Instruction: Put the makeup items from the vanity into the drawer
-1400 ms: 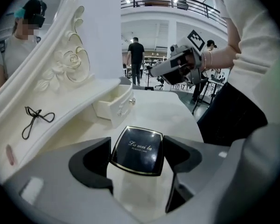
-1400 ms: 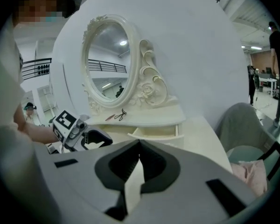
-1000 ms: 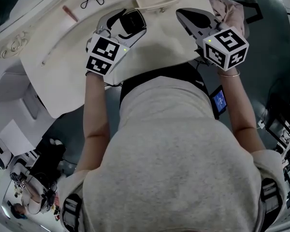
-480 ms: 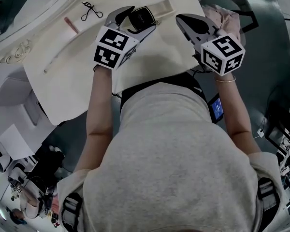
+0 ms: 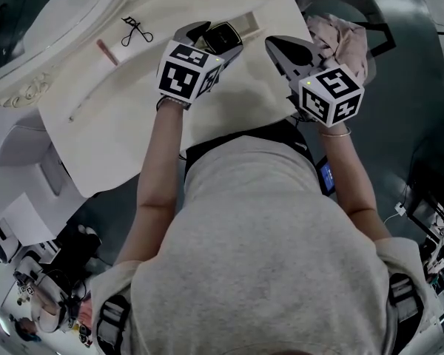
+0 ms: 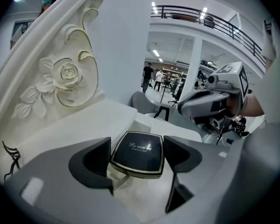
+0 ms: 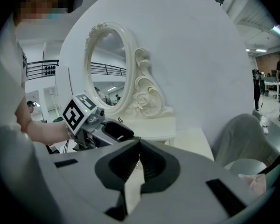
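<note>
My left gripper is shut on a black square compact with a gold rim, held just left of the open drawer at the vanity's far edge. In the left gripper view the compact sits between both jaws of that gripper. A black eyelash curler and a pink stick lie on the vanity top to the left. My right gripper hovers at the vanity's right edge; its jaws are shut with nothing in them.
A carved oval mirror stands at the back of the vanity. A stool with pink cloth sits just right of the vanity, next to my right gripper. A thin pale stick lies on the left of the top.
My left gripper has carried the compact rightward across the vanity top, closer to the drawer. The right gripper has stayed shut and shifted only slightly.
</note>
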The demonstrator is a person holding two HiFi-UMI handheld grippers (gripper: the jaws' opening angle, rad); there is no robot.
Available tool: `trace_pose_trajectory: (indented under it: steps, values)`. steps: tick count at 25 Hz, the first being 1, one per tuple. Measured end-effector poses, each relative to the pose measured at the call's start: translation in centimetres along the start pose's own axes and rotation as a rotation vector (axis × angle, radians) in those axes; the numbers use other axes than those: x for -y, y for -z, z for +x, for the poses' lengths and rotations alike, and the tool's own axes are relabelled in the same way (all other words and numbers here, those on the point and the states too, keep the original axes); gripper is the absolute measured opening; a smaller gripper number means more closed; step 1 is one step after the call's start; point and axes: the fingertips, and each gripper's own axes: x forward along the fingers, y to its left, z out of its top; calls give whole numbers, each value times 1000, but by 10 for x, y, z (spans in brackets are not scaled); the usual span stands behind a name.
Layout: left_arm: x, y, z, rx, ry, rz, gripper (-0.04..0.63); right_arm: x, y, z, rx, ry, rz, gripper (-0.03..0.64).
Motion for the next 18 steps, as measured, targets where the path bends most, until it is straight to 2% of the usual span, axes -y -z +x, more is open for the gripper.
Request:
trace_pose_trajectory:
  steps: [5,12,18]
  values:
    - [-1,-2,7,-27,-10,-31,357,2,5,1,4,1,35,9]
    - [0,-2,8,-83,-17,-36,357,-1,7,4,6,-9,51,9]
    - [-2,-3,11,-88,-80,-65,356,-1,9,6,6,-8,64,9]
